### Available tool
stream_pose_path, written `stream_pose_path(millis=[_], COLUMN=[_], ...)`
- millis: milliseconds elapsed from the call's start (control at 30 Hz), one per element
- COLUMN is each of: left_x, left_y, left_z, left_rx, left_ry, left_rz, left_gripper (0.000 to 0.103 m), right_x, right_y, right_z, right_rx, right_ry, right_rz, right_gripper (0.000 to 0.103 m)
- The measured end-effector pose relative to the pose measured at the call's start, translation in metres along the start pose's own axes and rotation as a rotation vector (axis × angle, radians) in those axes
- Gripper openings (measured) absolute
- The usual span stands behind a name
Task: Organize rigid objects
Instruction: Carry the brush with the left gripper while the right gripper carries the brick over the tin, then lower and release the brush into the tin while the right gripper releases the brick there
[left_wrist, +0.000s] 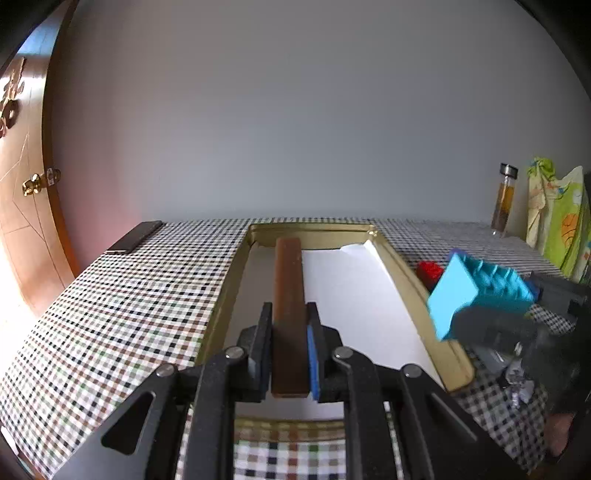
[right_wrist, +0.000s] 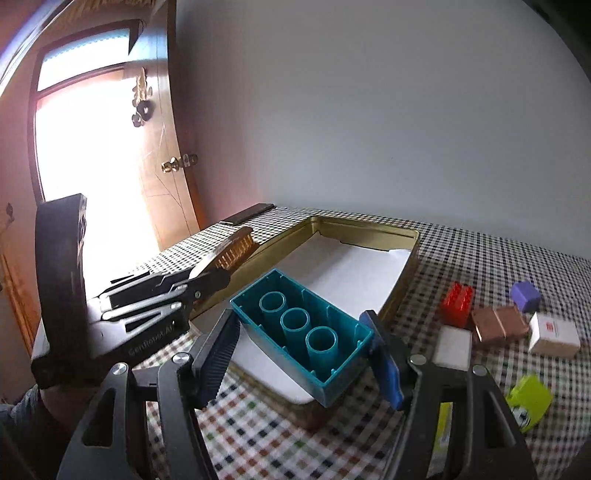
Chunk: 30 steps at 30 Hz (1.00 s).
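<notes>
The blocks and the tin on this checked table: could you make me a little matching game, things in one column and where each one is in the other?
Things:
1. teal block
2. brown block
3. red block
4. gold tin

Places:
A. lying on the tablecloth, outside the tin
B. clamped in the left hand-held gripper
C. on the table, lined with white paper
D. clamped in the right hand-held gripper

Pairs: 1-D, 2-B, 3-A, 4-C

1. Domestic room, likely a home.
2. Checked tablecloth covers table.
3. Panelled wooden door with brass knob, plain wall.
4. Printed fabric bag against wall.
</notes>
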<state>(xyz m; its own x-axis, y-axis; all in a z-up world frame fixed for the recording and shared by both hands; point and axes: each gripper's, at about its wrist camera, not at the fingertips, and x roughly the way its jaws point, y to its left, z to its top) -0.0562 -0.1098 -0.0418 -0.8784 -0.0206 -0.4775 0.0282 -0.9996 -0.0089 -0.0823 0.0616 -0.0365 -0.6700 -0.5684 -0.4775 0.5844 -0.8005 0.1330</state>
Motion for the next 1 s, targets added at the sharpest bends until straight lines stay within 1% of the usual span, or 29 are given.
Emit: stream_pose_path(millis=[200,300,400,500,567,833,1000], left_x=[0.028,0.042,0.055,0.069,0.076,0.105,0.128], left_y=[0.001,0.003,0.004,0.003,0.002,-0.006,-0.006], left_z=[0.015,0.025,0.036,0.044,0.049,0.067,0.069], left_rx=[0.023,0.039,0.063,0.068,0.069,0.131,0.129], left_ry=[0.084,0.133,0.164,0.202,0.22,0.282,0.351], left_rz=[0.009,0.02,0.022,0.019,0.015,0.025,0.02], left_gripper=[0.014,0.014,0.014,0.014,0.014,0.013,0.013], right_x=[0.026,0.043,0.064,0.08,0.089,0.12,0.139], right_y=[-0.008,-0.018,-0.031,-0.036,-0.038,-0.048,-0.052], right_z=[0.028,0.039,0.051,0.059,0.062,0.066,0.067], right_rx=[-0.005,0.015,0.05,0.049,0.041,0.034,0.028], right_ry=[0.064,0.093,0.128,0.152,0.169,0.247,0.308], right_rz=[-0.021,-0.027,-0.031,-0.051,-0.065,-0.092,-0.115], right_gripper=[0.069,0.069,0.069,0.069,0.069,0.069,0.069])
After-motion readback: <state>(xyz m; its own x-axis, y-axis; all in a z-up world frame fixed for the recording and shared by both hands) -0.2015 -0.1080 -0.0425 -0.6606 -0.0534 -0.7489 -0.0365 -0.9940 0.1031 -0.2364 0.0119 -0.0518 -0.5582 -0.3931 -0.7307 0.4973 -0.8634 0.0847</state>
